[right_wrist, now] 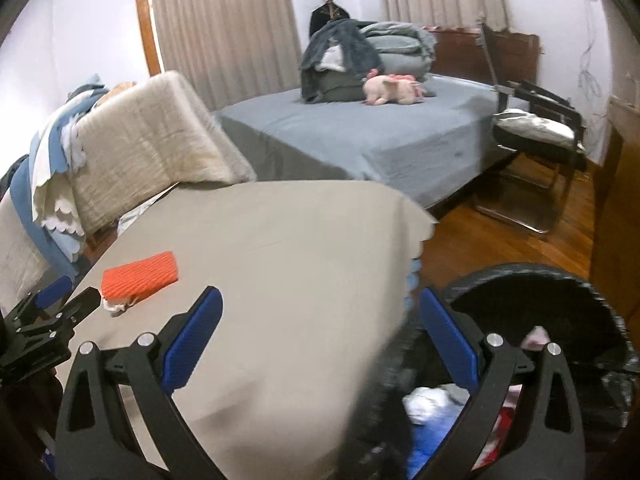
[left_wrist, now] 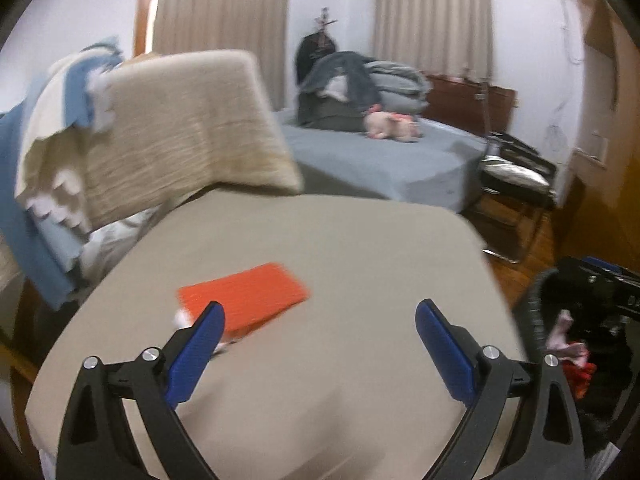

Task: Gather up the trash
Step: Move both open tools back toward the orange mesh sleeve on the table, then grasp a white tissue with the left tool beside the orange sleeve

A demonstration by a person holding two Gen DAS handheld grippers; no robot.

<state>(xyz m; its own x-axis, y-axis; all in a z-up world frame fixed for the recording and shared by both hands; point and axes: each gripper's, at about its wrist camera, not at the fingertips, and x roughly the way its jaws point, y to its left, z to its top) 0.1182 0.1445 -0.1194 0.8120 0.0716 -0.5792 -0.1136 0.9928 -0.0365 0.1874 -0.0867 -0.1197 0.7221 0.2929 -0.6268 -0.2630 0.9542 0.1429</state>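
An orange ribbed packet [left_wrist: 244,295] lies on the beige-covered table [left_wrist: 340,240], with a small white crumpled scrap [left_wrist: 180,318] at its near left corner. My left gripper [left_wrist: 318,314] hovers open just short of the packet, nothing between its blue pads. In the right wrist view the packet [right_wrist: 140,275] and the scrap [right_wrist: 116,306] lie far left, and the left gripper [right_wrist: 68,297] shows beside them. My right gripper [right_wrist: 320,298] is open and empty over the table's right edge, above a bin lined with a black bag [right_wrist: 560,292] holding white, blue and red trash [right_wrist: 430,400].
The bin [left_wrist: 536,312] stands on the wooden floor right of the table. A cream cushion and blue-white cloths [right_wrist: 132,152] are piled at the table's far left. Behind are a grey bed [right_wrist: 380,136] with clothes and a pink plush toy, and a metal chair [right_wrist: 536,132].
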